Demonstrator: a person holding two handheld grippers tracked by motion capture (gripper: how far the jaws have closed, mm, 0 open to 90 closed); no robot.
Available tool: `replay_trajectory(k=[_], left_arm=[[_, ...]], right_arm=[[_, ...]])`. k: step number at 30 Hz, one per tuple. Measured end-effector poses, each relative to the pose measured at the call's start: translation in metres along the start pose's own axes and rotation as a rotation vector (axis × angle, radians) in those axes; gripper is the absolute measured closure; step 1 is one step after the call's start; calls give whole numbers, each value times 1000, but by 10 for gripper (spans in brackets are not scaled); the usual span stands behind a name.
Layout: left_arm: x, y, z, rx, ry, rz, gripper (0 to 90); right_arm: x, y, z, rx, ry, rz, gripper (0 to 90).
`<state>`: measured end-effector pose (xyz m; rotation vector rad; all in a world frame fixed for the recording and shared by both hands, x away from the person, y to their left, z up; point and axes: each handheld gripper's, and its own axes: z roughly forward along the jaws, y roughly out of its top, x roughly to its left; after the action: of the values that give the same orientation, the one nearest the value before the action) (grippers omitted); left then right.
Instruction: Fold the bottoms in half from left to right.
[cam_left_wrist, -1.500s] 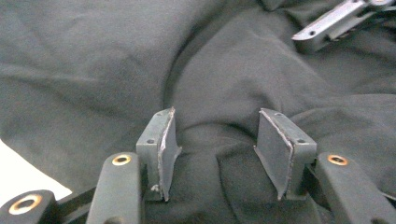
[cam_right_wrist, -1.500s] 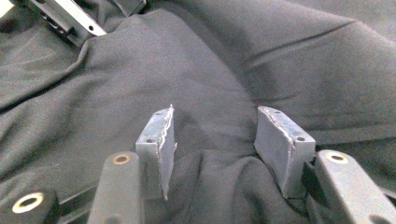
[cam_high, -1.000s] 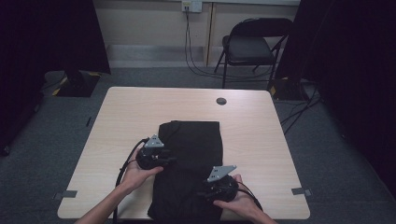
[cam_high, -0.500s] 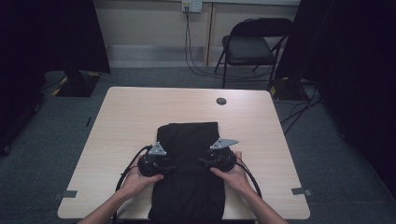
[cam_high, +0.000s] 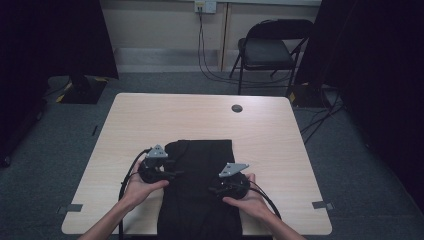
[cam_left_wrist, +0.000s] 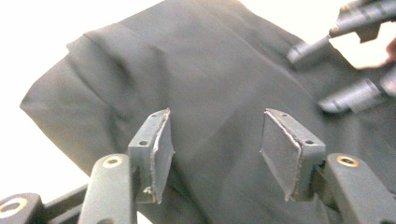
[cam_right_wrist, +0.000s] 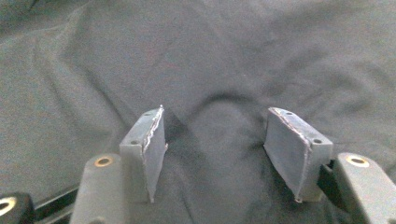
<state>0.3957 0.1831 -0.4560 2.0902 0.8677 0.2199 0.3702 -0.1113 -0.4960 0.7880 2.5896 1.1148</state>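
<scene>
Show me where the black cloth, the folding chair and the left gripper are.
black cloth (cam_high: 202, 165): high view, flat middle of its upper part.
folding chair (cam_high: 265, 52): high view, seat.
left gripper (cam_left_wrist: 215, 140): left gripper view, midway between its open jaws.

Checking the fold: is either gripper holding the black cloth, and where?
Neither: left gripper and right gripper are open over the black cloth.

Left gripper (cam_high: 172, 174) and right gripper (cam_high: 214, 190) (jaws just opening) face inward.

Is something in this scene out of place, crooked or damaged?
Nothing is damaged. The black cloth hangs over the near edge of the table, and a small wrinkle rises between the open right tongs.
</scene>
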Motion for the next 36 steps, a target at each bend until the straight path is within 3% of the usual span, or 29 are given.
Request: replay_trajectory(k=[2, 4, 5, 7, 8, 9, 10, 13, 14, 16, 17, 18, 21, 24, 27, 29, 30, 36], left_arm=[[7, 5, 1, -22, 22, -11, 414], [11, 7, 2, -14, 27, -7, 403], [21, 12, 4, -39, 35, -4, 416], [26, 13, 5, -49, 48, -17, 432], [36, 17, 7, -47, 63, -44, 408], [36, 17, 7, -47, 63, -44, 408], [42, 20, 7, -72, 102, -41, 408], [47, 25, 10, -48, 104, -56, 369], [53, 30, 12, -82, 113, -78, 369], [57, 32, 15, -68, 93, -90, 352], [60, 35, 18, -54, 103, -84, 350], [63, 37, 20, -57, 119, -84, 350], [72, 42, 27, -60, 126, -106, 324], [76, 41, 40, -22, 130, -119, 321], [76, 40, 46, -15, 128, -107, 316], [75, 38, 52, 5, 115, -111, 294], [75, 35, 54, 34, 130, -97, 287], [79, 24, 53, 69, 105, -116, 268]], right_arm=[[1, 1, 0, 6, 7, -10, 368], [-6, 4, 0, -4, 55, 24, 364], [-12, 7, -1, -21, 65, 47, 352], [-16, 10, -2, -37, 59, 63, 339], [-25, 17, -6, -85, 40, 97, 332], [-29, 21, -8, -96, 21, 95, 323], [-34, 25, -9, -109, 5, 94, 320], [-47, 34, -9, -121, -25, 103, 303], [-63, 43, -5, -135, -66, 116, 300], [-68, 45, -3, -134, -79, 121, 299], [-82, 52, 3, -123, -108, 135, 291], [-82, 52, 3, -123, -108, 135, 291], [-99, 59, 15, -102, -150, 135, 283], [-116, 62, 32, -53, -174, 151, 264], [-121, 61, 38, -31, -180, 159, 256], [-124, 60, 41, -30, -182, 173, 243], [-126, 59, 44, -15, -188, 170, 237], [-126, 52, 50, 7, -164, 174, 235]])
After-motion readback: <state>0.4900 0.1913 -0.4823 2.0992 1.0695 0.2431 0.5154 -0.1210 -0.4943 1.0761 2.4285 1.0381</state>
